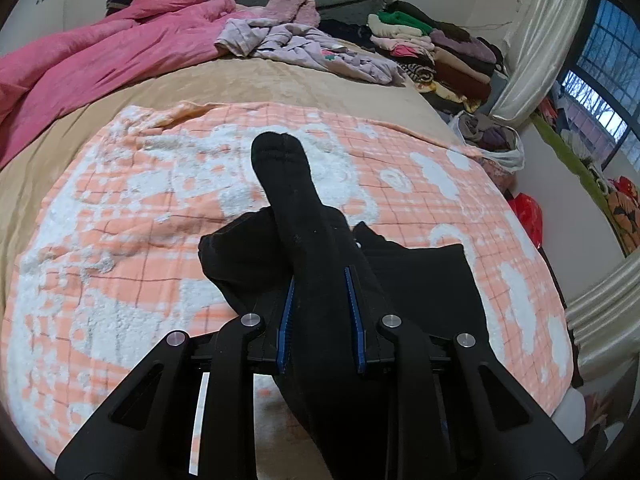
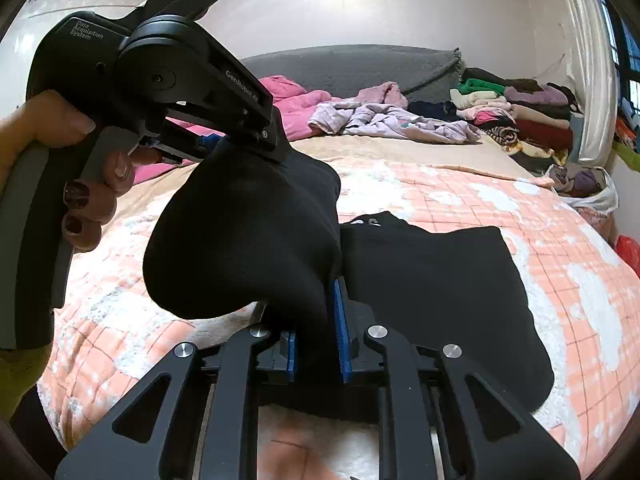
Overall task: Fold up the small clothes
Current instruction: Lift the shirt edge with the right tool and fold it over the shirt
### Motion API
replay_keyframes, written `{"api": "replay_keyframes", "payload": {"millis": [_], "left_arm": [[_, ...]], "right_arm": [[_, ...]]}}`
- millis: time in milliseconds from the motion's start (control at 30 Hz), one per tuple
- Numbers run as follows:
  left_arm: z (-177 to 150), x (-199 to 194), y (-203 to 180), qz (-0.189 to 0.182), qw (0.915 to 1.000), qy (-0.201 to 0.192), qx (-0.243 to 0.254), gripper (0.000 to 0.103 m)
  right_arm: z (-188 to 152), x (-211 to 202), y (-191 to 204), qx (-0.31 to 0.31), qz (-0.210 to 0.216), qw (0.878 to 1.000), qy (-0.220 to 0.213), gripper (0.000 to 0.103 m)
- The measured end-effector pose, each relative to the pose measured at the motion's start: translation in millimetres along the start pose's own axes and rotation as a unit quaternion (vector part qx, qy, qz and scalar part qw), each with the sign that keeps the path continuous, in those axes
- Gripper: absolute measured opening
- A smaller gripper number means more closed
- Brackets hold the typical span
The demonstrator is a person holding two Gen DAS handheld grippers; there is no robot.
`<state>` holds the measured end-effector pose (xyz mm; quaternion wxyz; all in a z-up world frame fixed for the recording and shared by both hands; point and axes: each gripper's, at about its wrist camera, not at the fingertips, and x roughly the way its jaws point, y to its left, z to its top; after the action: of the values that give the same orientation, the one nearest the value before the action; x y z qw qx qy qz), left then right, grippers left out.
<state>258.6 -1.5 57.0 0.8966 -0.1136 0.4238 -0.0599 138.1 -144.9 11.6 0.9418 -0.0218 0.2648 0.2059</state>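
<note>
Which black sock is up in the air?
The black sock held between both tongs, left and right. The other black sock lies flat on the orange checked blanket.

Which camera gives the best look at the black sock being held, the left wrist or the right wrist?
The left wrist view. There the black sock stretches out lengthwise from the jaws, with its rounded toe end plain against the orange checked blanket. The right wrist view shows the sock only as a bunched dark mass close to the lens.
</note>
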Motion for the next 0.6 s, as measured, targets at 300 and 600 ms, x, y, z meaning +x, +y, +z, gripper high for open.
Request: {"api": "replay_keyframes", "payload": {"millis": [300, 600], "left_arm": [[-0.9, 9.7, -42.0, 0.002, 0.9995, 0.002, 0.032, 0.015], [-1.8, 23.7, -82.2, -0.001, 0.9983, 0.009, 0.058, 0.015]], "right_arm": [[-10.5, -11.5, -25.4, 0.023, -0.005, 1.0, -0.005, 0.007], [-17.4, -20.9, -49.2, 0.051, -0.008, 0.999, -0.002, 0.007]]}}
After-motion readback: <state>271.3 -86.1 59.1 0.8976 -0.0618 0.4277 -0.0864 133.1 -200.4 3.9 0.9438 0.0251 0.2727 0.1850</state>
